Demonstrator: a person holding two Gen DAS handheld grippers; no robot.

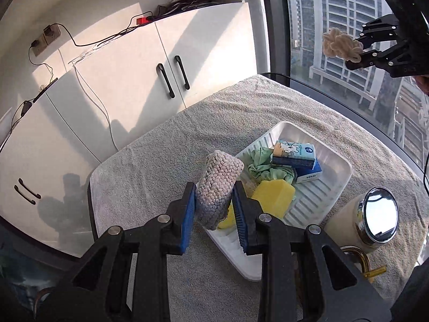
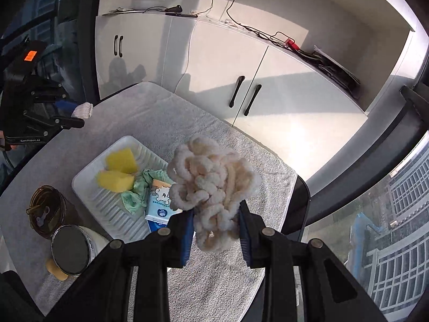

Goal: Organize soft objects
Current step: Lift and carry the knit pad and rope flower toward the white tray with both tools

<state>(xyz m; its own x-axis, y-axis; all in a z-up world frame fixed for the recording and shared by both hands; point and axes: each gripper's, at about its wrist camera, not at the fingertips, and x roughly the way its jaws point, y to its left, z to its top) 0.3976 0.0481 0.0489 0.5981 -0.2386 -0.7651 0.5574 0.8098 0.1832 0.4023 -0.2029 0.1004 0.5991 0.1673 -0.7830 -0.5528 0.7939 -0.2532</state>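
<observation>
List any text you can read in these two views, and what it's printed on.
"GenRobot.AI": on the left gripper body, seen in the right wrist view.
"Vinda", shown upside down: on the blue tissue pack in the tray; only roughly legible.
Cartoon tissue pack: there is print beside the drawing, but it is too small to read.
Orange label on each gripper body: no legible text.

A grey-beige braided pad is seen between blue-padded jaws. A cream looped yarn bundle is shown. In the white ribbed tray, yellow sponges, a pale green cloth and blue tissue packs are seen. The desk is covered in grey towelling.
</observation>
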